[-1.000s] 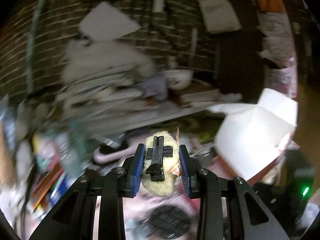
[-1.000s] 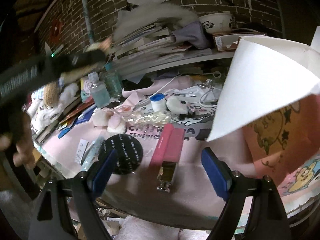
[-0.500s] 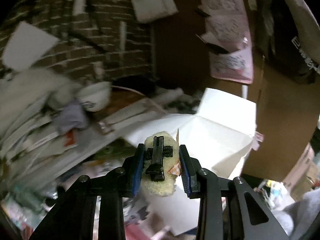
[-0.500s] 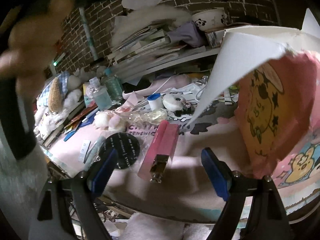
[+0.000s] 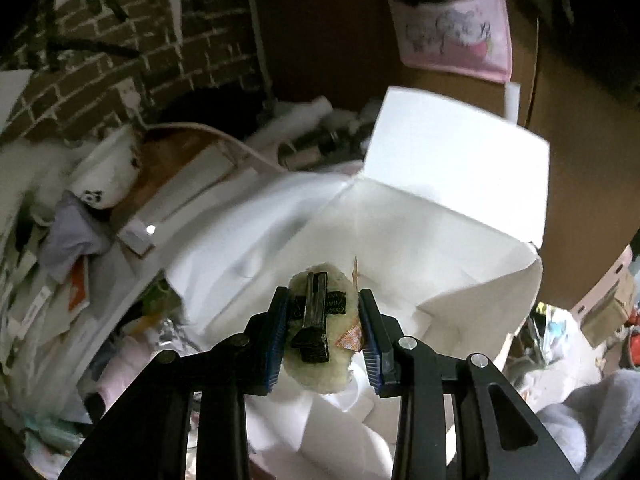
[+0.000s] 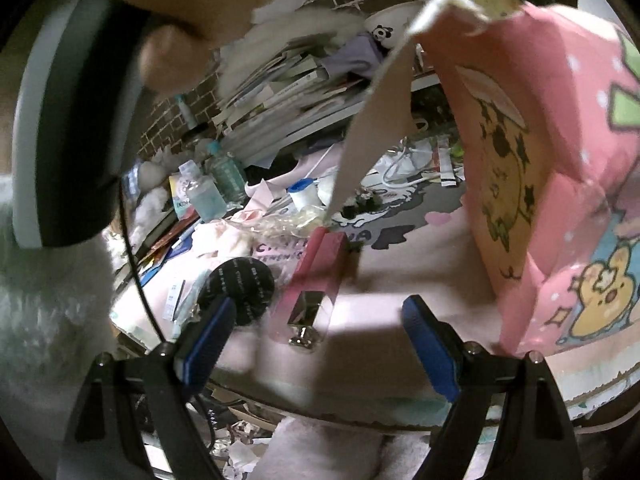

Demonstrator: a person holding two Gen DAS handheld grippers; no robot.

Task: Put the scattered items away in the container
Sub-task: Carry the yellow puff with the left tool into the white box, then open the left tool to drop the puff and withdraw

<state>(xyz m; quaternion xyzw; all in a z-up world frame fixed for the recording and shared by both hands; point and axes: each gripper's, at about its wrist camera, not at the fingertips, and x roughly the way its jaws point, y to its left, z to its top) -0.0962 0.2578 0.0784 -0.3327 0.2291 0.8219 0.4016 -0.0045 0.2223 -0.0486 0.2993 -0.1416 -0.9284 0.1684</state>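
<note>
Progress is judged to be partial. A fluffy yellow hair clip (image 5: 320,330) is clamped between the blue pads of the left gripper (image 5: 323,336) and is held above the open white interior of the box (image 5: 408,240), whose flaps stand up around it. The clip is not yet released, and whether it touches the inner lining cannot be told. No other item can be made out inside the box from the left wrist view, though part of the interior is hidden behind the gripper.

The right gripper (image 6: 316,344) is seen with its jaws spread wide and nothing between them; it hangs over the near edge of the pink table mat (image 6: 400,280). Seen from this side, the box shows its pink cartoon-printed outer wall.

Much is left on the mat. A pink stapler (image 6: 316,276) lies just ahead of the right gripper, with a round black disc (image 6: 240,284) just beside it. Farther back, a small blue-capped jar (image 6: 302,196), two clear bottles (image 6: 202,196) and crumpled plastic wrapping (image 6: 288,222) are scattered. The person's hand (image 6: 192,20) is seen blurred at the top of the right wrist view.

By this count, one item is about to be dropped in, and most of the tidying is judged still to be done.
</note>
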